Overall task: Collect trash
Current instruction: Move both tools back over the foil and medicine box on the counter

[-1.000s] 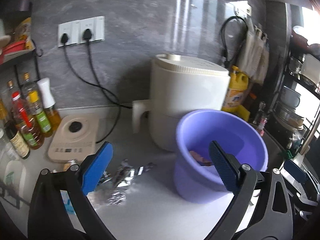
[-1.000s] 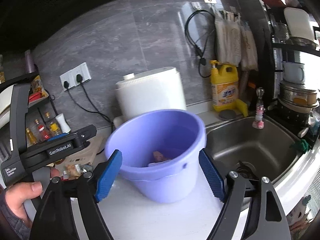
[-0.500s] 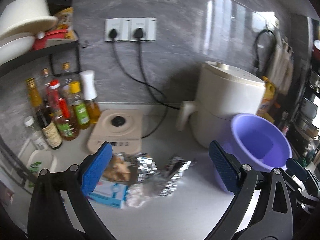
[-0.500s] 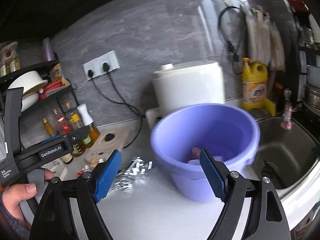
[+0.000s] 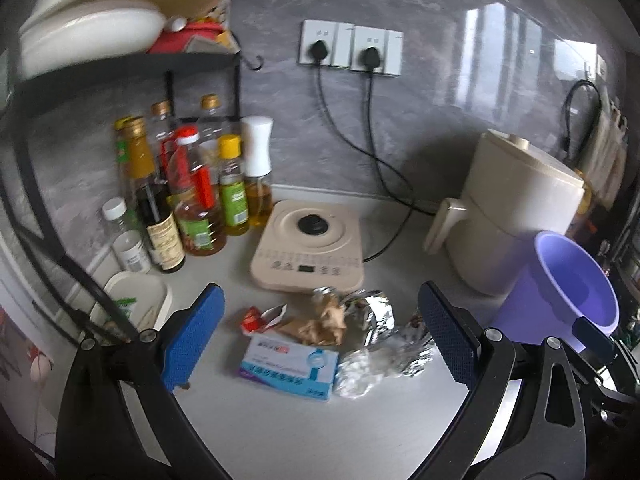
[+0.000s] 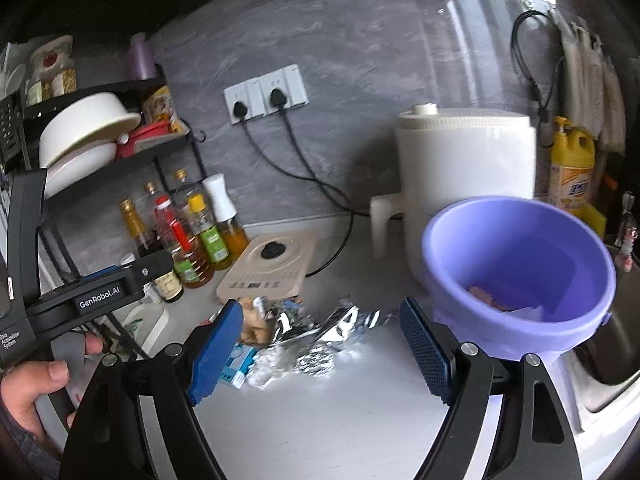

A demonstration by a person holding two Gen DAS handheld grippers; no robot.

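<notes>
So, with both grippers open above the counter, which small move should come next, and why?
Probably lower the left gripper onto the crumpled silver foil and close on it. Its jaws are open and empty, the foil lies loose on the white counter just ahead, beside the flat blue and white carton, and the purple plastic bucket with scraps stands to the right.
</notes>
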